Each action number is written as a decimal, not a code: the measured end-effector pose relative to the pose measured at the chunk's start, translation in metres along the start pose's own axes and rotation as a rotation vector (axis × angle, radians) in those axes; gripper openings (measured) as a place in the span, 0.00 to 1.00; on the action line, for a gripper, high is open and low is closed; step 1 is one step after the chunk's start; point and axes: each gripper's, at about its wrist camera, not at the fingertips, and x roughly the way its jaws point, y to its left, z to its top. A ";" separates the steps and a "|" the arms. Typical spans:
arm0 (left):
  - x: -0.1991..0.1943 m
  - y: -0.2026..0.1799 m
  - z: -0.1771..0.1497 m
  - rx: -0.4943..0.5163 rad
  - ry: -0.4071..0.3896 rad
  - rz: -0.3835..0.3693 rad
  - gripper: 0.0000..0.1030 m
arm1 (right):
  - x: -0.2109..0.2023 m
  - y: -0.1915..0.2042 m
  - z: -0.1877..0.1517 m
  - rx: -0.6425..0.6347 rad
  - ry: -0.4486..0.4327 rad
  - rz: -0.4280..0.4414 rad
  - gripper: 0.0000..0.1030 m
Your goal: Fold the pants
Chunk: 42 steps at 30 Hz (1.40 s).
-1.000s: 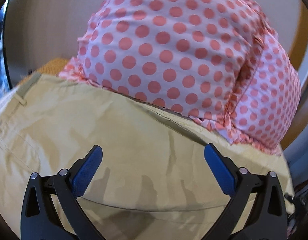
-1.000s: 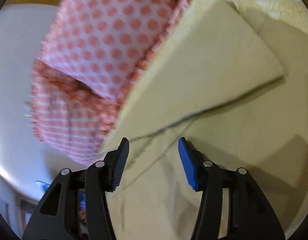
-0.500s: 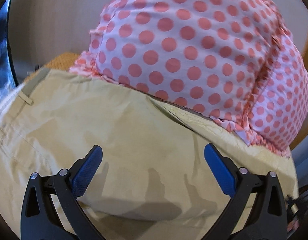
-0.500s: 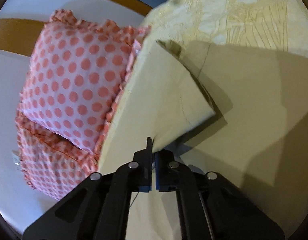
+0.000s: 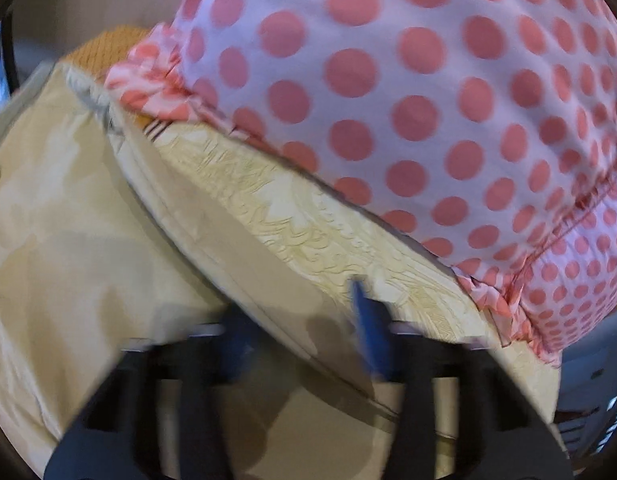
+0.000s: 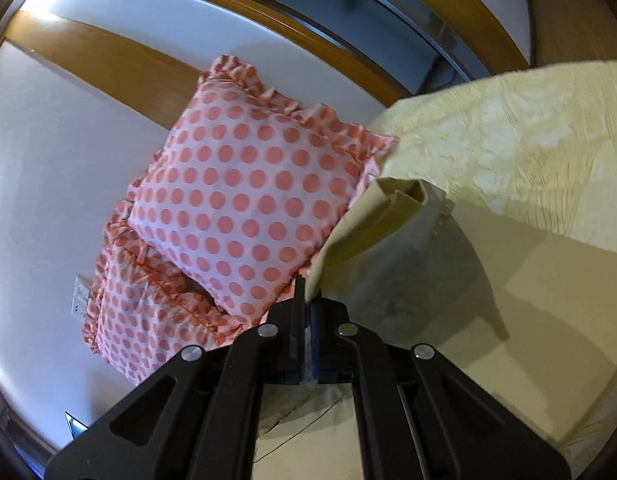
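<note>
The beige pants (image 5: 68, 248) lie on a pale yellow bedspread (image 5: 316, 236). In the left wrist view my left gripper (image 5: 300, 328) is blurred by motion, its blue pads closer together, over a raised edge of the pants; whether it grips the cloth I cannot tell. In the right wrist view my right gripper (image 6: 306, 304) is shut on an edge of the pants (image 6: 388, 256) and holds it lifted, the cloth hanging in a folded flap above the rest of the pants.
Two pink pillows with coral dots (image 6: 244, 208) (image 5: 408, 92) lean against a white and wood headboard (image 6: 108, 64) at the head of the bed. The bedspread (image 6: 528, 152) stretches right.
My right gripper closed on the pants edge and lifted it higher. My left gripper moved fast, narrowed its jaws, and a pants edge now lies raised across its view.
</note>
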 end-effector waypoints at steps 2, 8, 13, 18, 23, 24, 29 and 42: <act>-0.015 0.016 -0.010 -0.039 -0.021 -0.059 0.08 | -0.005 0.001 0.002 -0.004 0.001 0.010 0.02; -0.119 0.035 -0.076 0.056 -0.170 -0.142 0.06 | -0.036 -0.005 0.010 -0.046 -0.024 -0.010 0.02; -0.181 0.074 -0.189 0.090 -0.212 -0.112 0.06 | -0.054 -0.036 0.004 -0.086 0.025 -0.164 0.02; -0.175 0.111 -0.249 0.013 -0.161 -0.090 0.06 | -0.056 -0.072 -0.008 -0.036 0.083 -0.249 0.02; -0.190 0.102 -0.262 0.063 -0.200 -0.075 0.06 | -0.071 -0.078 -0.010 -0.056 0.054 -0.273 0.02; -0.190 0.102 -0.265 0.069 -0.194 -0.082 0.06 | -0.073 -0.079 -0.010 -0.064 0.051 -0.286 0.02; -0.187 0.108 -0.275 0.062 -0.178 -0.104 0.06 | -0.083 -0.093 -0.016 -0.064 0.071 -0.346 0.02; -0.249 0.108 -0.299 0.174 -0.376 -0.082 0.12 | -0.094 -0.084 -0.009 -0.194 -0.044 -0.494 0.35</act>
